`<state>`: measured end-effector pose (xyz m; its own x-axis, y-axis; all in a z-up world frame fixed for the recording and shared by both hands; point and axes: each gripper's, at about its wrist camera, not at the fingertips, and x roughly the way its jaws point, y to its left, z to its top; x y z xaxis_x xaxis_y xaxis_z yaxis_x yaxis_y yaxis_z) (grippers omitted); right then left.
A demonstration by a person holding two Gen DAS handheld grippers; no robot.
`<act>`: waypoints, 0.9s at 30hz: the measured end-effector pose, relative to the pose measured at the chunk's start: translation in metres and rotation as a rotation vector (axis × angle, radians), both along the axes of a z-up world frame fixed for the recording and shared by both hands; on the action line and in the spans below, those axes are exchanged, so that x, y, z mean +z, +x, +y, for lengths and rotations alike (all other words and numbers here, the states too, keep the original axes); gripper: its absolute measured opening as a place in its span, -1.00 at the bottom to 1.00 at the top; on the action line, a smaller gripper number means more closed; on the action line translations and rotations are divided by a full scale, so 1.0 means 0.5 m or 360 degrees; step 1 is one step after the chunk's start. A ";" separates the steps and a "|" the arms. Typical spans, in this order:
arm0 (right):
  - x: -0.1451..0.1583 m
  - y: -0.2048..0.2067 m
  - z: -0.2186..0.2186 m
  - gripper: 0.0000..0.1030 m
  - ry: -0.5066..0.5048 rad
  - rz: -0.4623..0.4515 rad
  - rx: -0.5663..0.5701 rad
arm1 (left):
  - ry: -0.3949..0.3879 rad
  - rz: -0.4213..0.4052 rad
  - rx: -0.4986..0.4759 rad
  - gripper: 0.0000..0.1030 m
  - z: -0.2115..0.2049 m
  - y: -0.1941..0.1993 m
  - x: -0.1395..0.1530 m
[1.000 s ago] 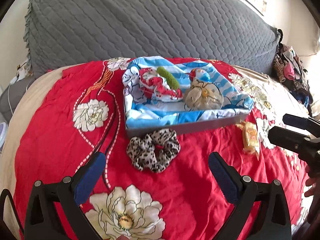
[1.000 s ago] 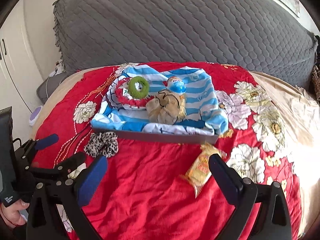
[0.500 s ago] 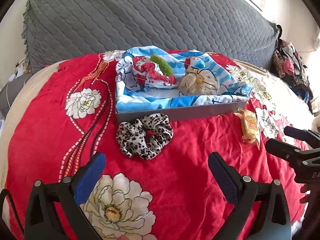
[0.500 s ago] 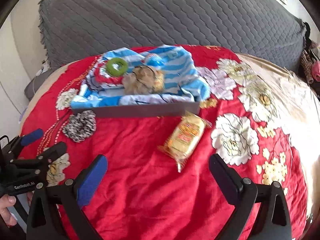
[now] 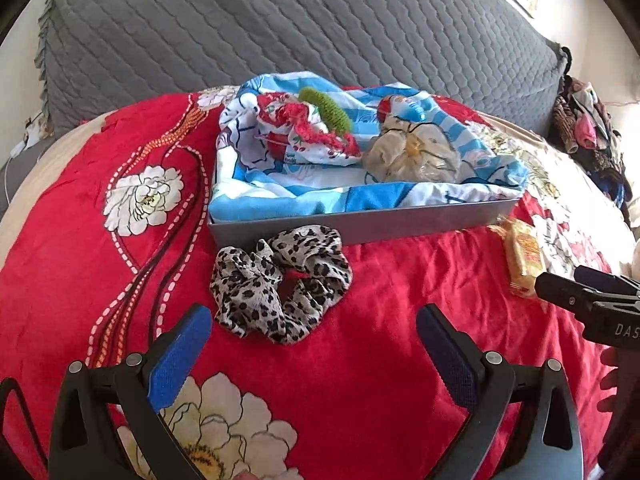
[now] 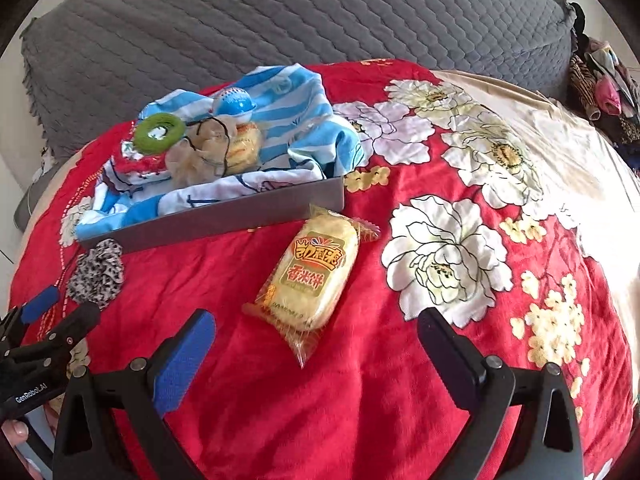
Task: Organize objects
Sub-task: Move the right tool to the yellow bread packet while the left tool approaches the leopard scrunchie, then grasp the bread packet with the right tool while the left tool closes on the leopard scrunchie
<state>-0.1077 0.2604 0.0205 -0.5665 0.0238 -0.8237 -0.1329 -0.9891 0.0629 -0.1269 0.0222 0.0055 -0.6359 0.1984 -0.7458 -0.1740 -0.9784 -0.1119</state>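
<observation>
Spread over the bed: smooth red floral bedspread (image 6: 400, 360), quilted grey headboard cover (image 5: 280, 32) behind. Shallow grey rectangular tray (image 5: 360, 222), lined with rumpled blue-striped cloth (image 6: 304, 120), holding a green crocheted ring (image 6: 159, 131). Just before its near wall, crinkly leopard-print fabric scrunchie (image 5: 280, 280), between and ahead of the left tool (image 5: 314, 328), released wide. Glossy yellow plastic-wrapped rice cracker packet (image 6: 308, 276), touching the tray corner, ahead of the right tool (image 6: 316, 330), likewise spread apart. Open bedspread around both.
</observation>
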 end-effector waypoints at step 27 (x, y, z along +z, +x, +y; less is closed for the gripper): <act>-0.076 -0.097 -0.009 0.93 0.0044 -0.0019 -0.0019 | 0.0023 -0.0062 0.0024 0.98 0.013 -0.085 -0.067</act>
<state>-0.1562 0.2557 -0.0177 -0.5564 0.0531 -0.8292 -0.1450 -0.9888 0.0340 -0.1692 0.0290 -0.0278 -0.6094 0.2001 -0.7672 -0.1545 -0.9790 -0.1327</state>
